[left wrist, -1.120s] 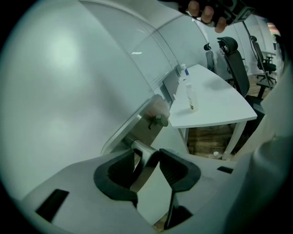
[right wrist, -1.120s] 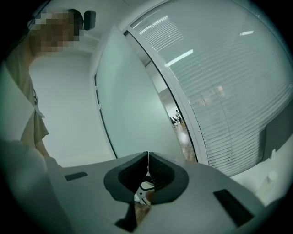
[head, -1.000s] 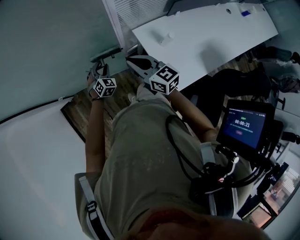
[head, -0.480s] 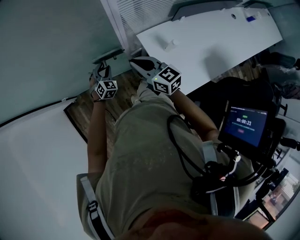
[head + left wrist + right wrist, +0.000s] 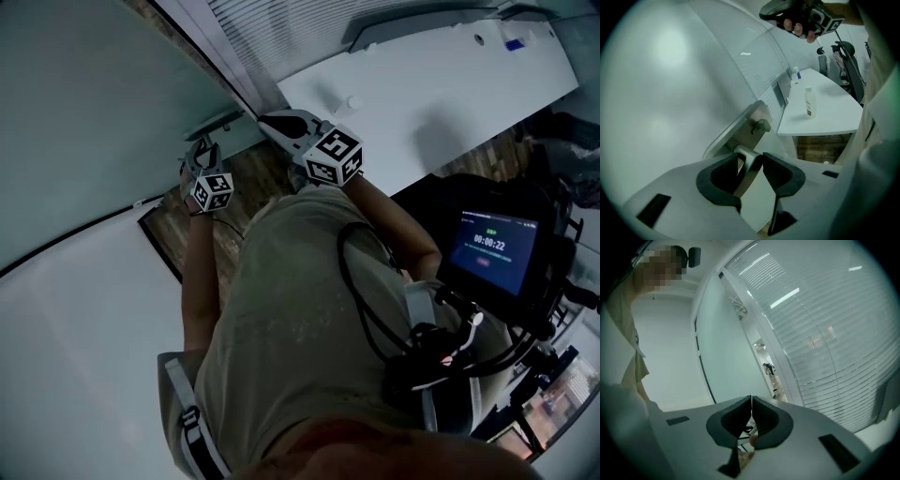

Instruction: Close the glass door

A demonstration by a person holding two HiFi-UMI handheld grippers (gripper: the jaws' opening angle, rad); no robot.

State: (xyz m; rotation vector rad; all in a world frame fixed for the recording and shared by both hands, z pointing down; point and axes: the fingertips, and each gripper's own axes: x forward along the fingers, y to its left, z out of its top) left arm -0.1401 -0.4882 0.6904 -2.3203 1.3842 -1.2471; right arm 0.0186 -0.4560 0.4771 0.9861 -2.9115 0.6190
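Swung the glass door [image 5: 94,112] round by the handle [image 5: 222,124] clamped between the fingers of the left gripper [image 5: 201,155], leaving its edge slanted away above those fingers. Ticked the timer on the screen [image 5: 495,251] on one second.

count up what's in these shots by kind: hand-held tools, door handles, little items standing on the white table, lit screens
grey two-jaw hand-held tools: 2 (left tool, right tool)
brushed metal door handle: 1
small items on the white table: 2 (clear bottle, blue-and-white container)
lit dark screen: 1
total: 6
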